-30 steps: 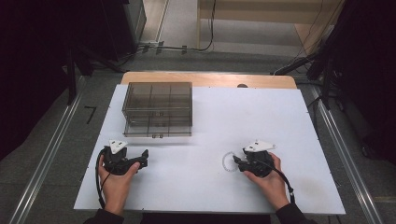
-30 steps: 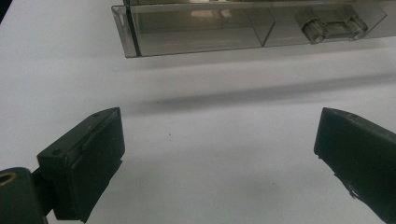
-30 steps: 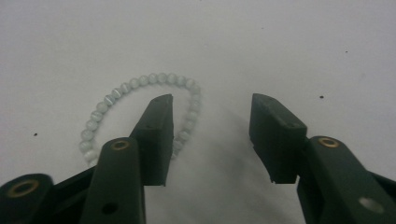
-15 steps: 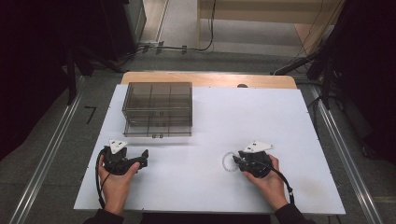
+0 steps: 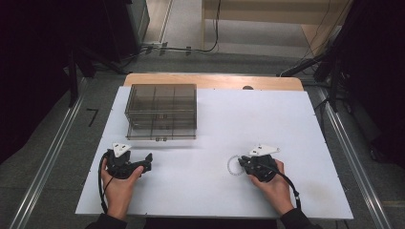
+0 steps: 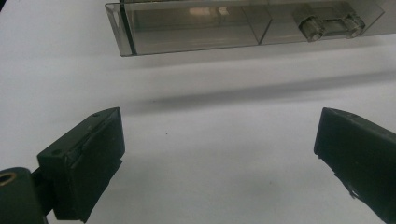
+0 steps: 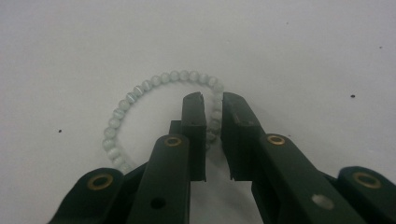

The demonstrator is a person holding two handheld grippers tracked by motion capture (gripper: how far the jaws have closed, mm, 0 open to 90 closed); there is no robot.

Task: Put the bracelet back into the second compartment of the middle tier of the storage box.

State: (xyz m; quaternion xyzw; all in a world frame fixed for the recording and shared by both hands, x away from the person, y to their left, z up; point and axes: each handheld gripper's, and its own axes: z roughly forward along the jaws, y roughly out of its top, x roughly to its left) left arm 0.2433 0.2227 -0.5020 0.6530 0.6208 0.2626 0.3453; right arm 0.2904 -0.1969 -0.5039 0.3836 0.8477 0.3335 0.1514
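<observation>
- The white table surface (image 5: 296,124) is carrying everything in play; the high view is showing it bare apart from two items.
- The smoked-clear compartment box (image 5: 161,110) is sitting at the rear left of the surface. In the left gripper view its front wall (image 6: 243,28) is lying ahead of the jaws, well apart from them.
- The left gripper (image 5: 138,164) is resting on the surface at front left with its jaws spread wide and holding nothing; the left gripper view (image 6: 219,154) is showing bare tabletop between them.
- The right gripper (image 5: 242,162) is resting at front right. In the right gripper view (image 7: 214,105) its jaws are nearly closed across one side of the bracelet's ring, with the beads running in the narrow gap; whether they are already pinching is not certain.
- The bead bracelet (image 7: 140,100) is lying flat on the surface, touching the right gripper's tips (image 5: 233,165).
- Handling judgement: the bracelet is looking light, limp and smooth-beaded, so it is likely to sag and roll. Gripping across the strand, squarely on a bead or two, is advisable.
- Compared with one second earlier, the right gripper is sitting slightly closer to the bracelet; the left gripper and box are remaining in place.
</observation>
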